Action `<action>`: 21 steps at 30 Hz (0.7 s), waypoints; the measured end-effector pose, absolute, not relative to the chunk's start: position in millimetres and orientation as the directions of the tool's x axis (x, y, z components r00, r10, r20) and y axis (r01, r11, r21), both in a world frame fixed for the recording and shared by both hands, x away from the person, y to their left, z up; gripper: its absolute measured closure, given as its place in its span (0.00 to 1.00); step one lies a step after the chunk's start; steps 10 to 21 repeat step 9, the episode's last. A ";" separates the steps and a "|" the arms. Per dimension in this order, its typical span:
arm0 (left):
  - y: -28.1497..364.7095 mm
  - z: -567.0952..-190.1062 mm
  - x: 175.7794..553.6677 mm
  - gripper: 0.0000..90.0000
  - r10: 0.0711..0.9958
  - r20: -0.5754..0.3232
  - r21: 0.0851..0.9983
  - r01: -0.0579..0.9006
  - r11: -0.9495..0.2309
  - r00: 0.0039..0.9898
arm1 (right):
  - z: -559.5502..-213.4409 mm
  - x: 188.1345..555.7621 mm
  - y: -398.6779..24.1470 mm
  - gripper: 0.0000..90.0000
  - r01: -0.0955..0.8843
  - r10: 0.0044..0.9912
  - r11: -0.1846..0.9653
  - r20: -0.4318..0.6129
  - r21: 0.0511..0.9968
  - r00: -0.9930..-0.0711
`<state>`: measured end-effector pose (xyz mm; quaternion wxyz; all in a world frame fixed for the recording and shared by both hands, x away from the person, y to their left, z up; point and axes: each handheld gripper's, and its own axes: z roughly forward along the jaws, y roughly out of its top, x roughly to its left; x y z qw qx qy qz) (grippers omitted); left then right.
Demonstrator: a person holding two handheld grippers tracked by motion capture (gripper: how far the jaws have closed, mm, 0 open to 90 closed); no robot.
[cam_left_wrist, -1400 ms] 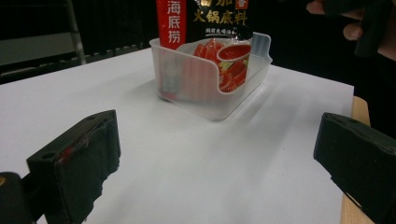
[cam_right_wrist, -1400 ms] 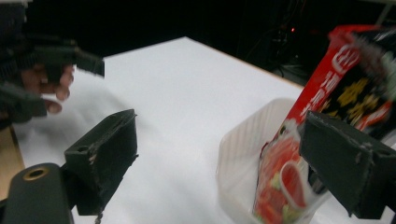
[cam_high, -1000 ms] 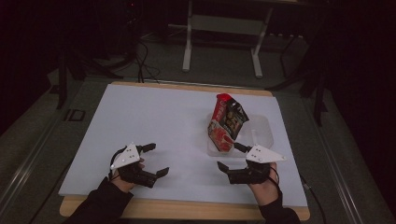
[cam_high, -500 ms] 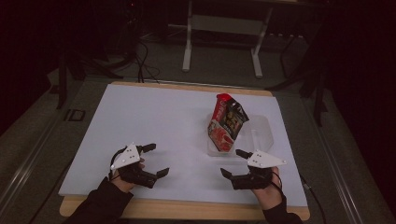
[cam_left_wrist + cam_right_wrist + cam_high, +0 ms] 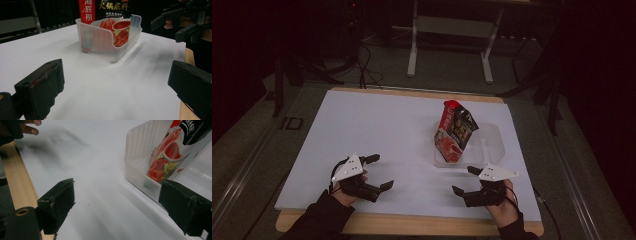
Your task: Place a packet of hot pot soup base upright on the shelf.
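Packet stands tilted in a clear tub near the table's right side. It looks light, soft and crinkly, so pinch its top edge. Left gripper and right gripper are both wide open, holding nothing.

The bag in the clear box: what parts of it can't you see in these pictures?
- Top of the packet: cut off by the upper edge in the left gripper view.
- Its lower part: dimmed behind the frosted bin wall there.
- Its print: too small to read in the high view.
- Its upper part: cut off at the top right in the right gripper view.
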<state>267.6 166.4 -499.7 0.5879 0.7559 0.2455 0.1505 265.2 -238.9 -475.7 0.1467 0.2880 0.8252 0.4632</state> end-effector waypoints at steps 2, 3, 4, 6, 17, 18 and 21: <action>166.3 -499.8 267.7 0.01 0.548 -0.060 0.962 0.195 -0.190 0.835 | -476.2 265.2 -238.6 0.15 0.341 0.611 0.408 0.025 0.847 -0.792; 166.4 -500.0 267.8 0.01 0.546 -0.061 0.962 0.196 -0.192 0.835 | -476.8 265.5 -238.3 0.15 0.341 0.608 0.412 0.024 0.845 -0.794; 166.4 -500.0 267.9 0.01 0.546 -0.062 0.962 0.196 -0.192 0.836 | -478.0 265.9 -237.1 0.15 0.343 0.604 0.423 0.021 0.839 -0.797; 166.4 -500.1 268.0 0.01 0.545 -0.062 0.962 0.196 -0.191 0.836 | -478.6 265.9 -236.4 0.15 0.343 0.598 0.428 0.022 0.836 -0.801; 166.5 -500.2 268.1 0.01 0.544 -0.063 0.962 0.197 -0.192 0.837 | -479.3 266.8 -236.0 0.15 0.342 0.592 0.434 0.022 0.834 -0.806; 166.5 -500.2 268.1 0.01 0.544 -0.063 0.962 0.197 -0.192 0.837 | -479.3 266.8 -236.0 0.15 0.342 0.592 0.434 0.022 0.834 -0.806; 166.5 -500.2 268.1 0.01 0.544 -0.063 0.962 0.197 -0.192 0.837 | -479.3 266.8 -236.0 0.15 0.342 0.592 0.434 0.022 0.834 -0.806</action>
